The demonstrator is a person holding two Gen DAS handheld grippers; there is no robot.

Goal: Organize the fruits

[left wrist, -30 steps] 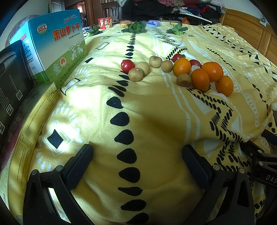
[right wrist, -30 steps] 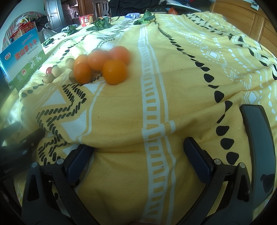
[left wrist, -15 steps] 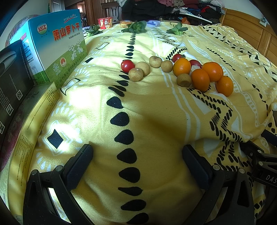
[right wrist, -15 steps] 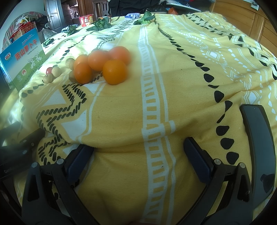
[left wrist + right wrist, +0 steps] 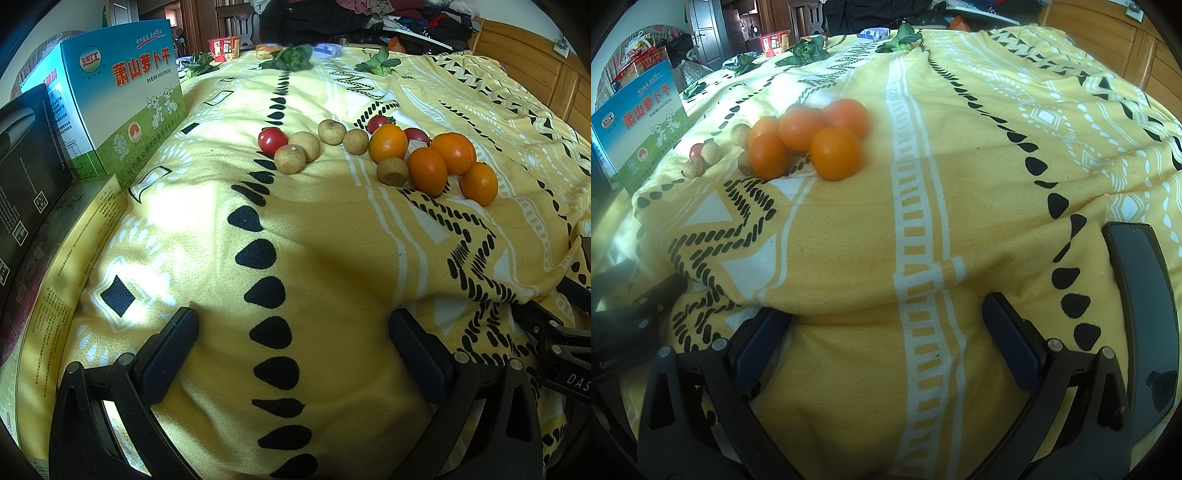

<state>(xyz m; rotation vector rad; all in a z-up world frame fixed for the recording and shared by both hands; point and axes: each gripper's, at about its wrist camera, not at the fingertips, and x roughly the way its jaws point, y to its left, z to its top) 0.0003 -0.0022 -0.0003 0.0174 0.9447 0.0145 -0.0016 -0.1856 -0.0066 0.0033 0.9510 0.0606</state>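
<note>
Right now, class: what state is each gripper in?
Left gripper: open, holding nothing.
Right gripper: open, holding nothing.

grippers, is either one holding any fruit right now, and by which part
Nothing is held. The left gripper and right gripper are both open over the yellow blanket, with only cloth between their fingers. The oranges lie untouched farther up.

blanket: fruits lie mid-way across it | oranges: clustered at right of the row | brown fruits: left of the oranges | tomato: leftmost | box: stands left | greens: far behind
</note>
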